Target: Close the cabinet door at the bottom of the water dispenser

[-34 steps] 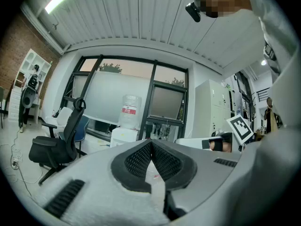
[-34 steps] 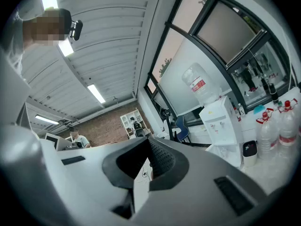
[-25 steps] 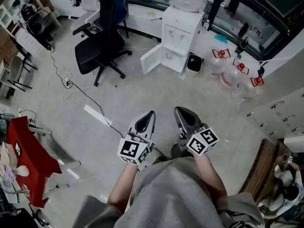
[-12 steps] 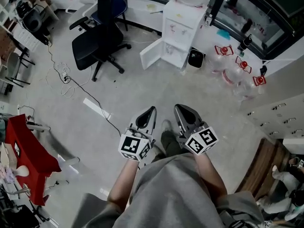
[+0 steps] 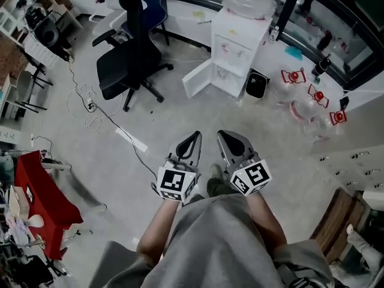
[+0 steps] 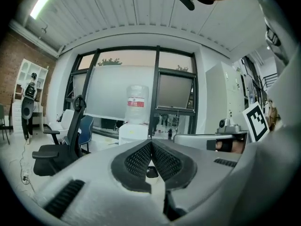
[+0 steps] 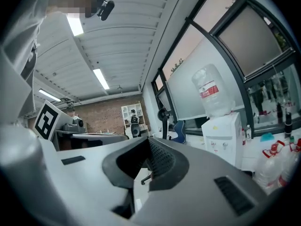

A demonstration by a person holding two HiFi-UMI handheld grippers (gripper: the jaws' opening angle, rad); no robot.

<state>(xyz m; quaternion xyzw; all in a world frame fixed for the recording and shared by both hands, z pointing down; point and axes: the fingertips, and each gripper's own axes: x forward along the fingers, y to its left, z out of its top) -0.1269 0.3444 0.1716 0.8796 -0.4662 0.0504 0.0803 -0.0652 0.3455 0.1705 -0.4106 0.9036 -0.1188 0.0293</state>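
The white cabinet door [image 5: 198, 80] stands open at the foot of the water dispenser [image 5: 239, 47], at the head view's top; an upright panel, it juts from the cabinet's left edge toward the office chair [image 5: 129, 59]. Well apart from it, the left gripper [image 5: 192, 140] and right gripper [image 5: 225, 138] are both clenched empty.

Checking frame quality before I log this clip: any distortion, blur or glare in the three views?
Head view: evenly lit, sharp, water dispenser clear, edges slightly bowed. Left gripper view: strong fisheye, dark corners, ceiling lamp blown out. Right gripper view: fisheye, scene tilted, right gripper fills the foreground.
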